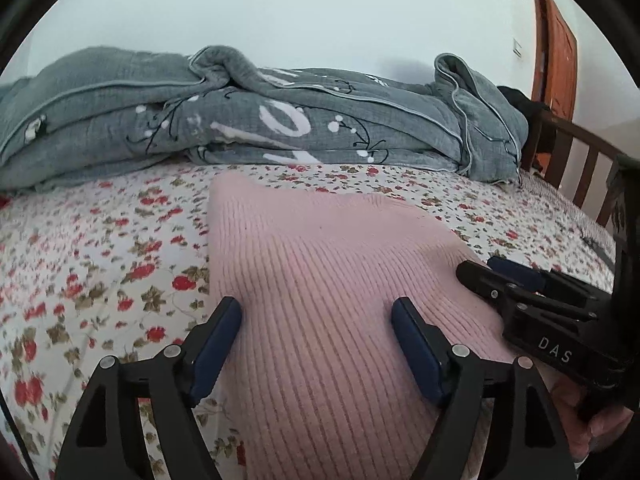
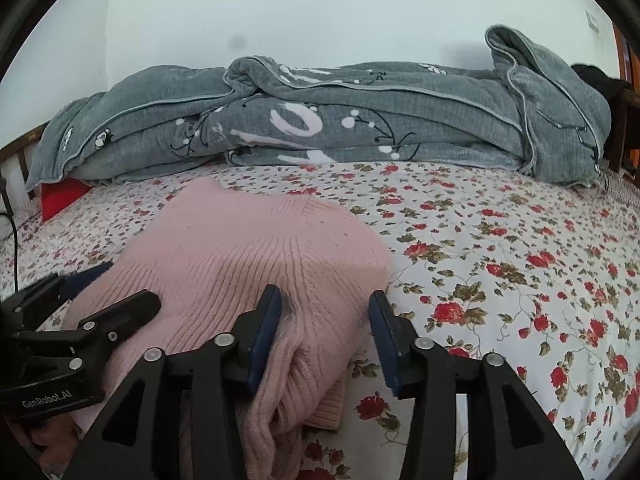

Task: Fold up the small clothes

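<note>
A pink ribbed knit sweater point(image 1: 320, 248) lies folded on the floral bedsheet point(image 1: 100, 260). My left gripper point(image 1: 316, 316) stands open low over the sweater's near left part, with knit showing between its blue pads point(image 1: 216, 344). In the right wrist view the sweater point(image 2: 240, 248) ends in a bunched fold at its near right edge. My right gripper point(image 2: 326, 300) is open astride that fold, its right pad clear of the cloth. Each gripper shows in the other's view: the right gripper point(image 1: 486, 266) at the sweater's right edge, the left gripper point(image 2: 120, 284) on its left side.
A rumpled grey quilt point(image 1: 280, 120) is piled along the far side of the bed against the wall. A wooden bed rail point(image 1: 580, 160) and a brown door point(image 1: 560, 60) are at the right. A red item point(image 2: 60, 196) and a black cable point(image 2: 14, 240) lie at the left.
</note>
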`<action>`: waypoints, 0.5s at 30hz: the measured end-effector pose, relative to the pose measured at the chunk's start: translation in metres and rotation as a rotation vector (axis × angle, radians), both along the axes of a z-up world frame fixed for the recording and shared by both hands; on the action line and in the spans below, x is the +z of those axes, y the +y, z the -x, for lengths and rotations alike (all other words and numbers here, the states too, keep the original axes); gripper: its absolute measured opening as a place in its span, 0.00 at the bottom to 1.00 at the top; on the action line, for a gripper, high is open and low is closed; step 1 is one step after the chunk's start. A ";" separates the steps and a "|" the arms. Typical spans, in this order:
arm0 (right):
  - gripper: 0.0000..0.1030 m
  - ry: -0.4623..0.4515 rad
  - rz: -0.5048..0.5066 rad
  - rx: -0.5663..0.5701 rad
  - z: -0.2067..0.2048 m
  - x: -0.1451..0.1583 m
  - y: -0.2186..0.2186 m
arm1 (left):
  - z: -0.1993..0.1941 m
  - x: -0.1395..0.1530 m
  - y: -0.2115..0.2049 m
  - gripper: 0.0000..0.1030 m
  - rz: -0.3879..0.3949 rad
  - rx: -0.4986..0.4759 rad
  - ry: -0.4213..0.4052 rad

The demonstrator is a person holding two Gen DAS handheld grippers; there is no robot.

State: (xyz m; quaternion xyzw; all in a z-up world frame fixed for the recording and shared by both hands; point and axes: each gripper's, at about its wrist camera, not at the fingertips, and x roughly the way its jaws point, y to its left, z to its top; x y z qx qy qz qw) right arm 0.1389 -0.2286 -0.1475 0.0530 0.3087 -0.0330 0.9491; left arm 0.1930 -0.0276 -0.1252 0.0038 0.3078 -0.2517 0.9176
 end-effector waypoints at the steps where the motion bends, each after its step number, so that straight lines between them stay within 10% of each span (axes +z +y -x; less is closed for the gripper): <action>1: 0.49 0.004 -0.016 0.001 -0.001 -0.001 -0.003 | -0.001 0.000 0.002 0.75 0.011 -0.001 0.011; 15: 0.56 0.016 -0.072 0.001 0.000 -0.003 -0.011 | 0.007 -0.008 0.014 0.77 0.089 0.003 0.034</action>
